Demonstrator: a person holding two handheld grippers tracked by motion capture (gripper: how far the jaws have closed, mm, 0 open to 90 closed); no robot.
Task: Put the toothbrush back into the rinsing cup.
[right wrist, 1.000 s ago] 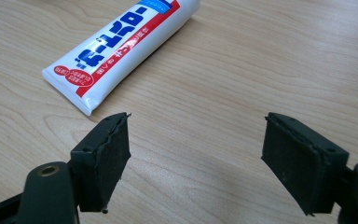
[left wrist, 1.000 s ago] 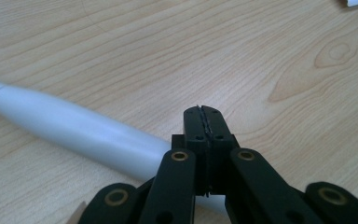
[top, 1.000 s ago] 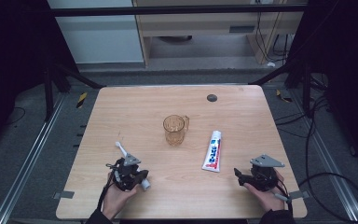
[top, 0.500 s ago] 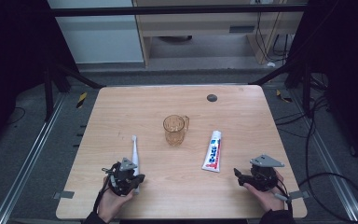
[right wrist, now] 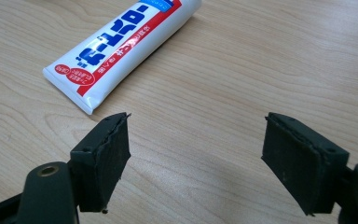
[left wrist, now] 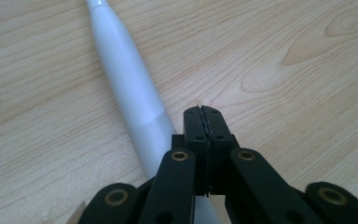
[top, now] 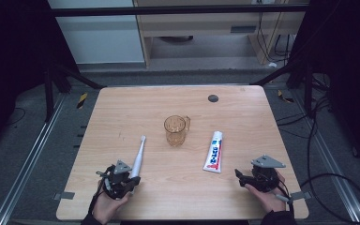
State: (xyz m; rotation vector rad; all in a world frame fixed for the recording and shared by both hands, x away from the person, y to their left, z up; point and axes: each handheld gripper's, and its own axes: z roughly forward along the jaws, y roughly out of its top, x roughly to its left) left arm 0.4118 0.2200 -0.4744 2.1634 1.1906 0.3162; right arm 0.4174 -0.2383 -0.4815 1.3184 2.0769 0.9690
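You're resting both claws on the bench [top: 122,108]: left claw [left wrist: 202,112] pinched empty beside toothbrush [left wrist: 130,88], right claw [right wrist: 196,154] gaping near toothpaste [right wrist: 121,44]. Cup [top: 176,130] is standing empty, nothing loaded yet.

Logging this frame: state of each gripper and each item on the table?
left gripper: shut, jaws empty, beside the toothbrush.
right gripper: open, empty, near the tube's crimped end.
toothbrush: lying flat on the table, not clamped.
toothpaste tube: lying flat, label up; cap state unclear.
cup: upright, amber, see-through, looks empty.
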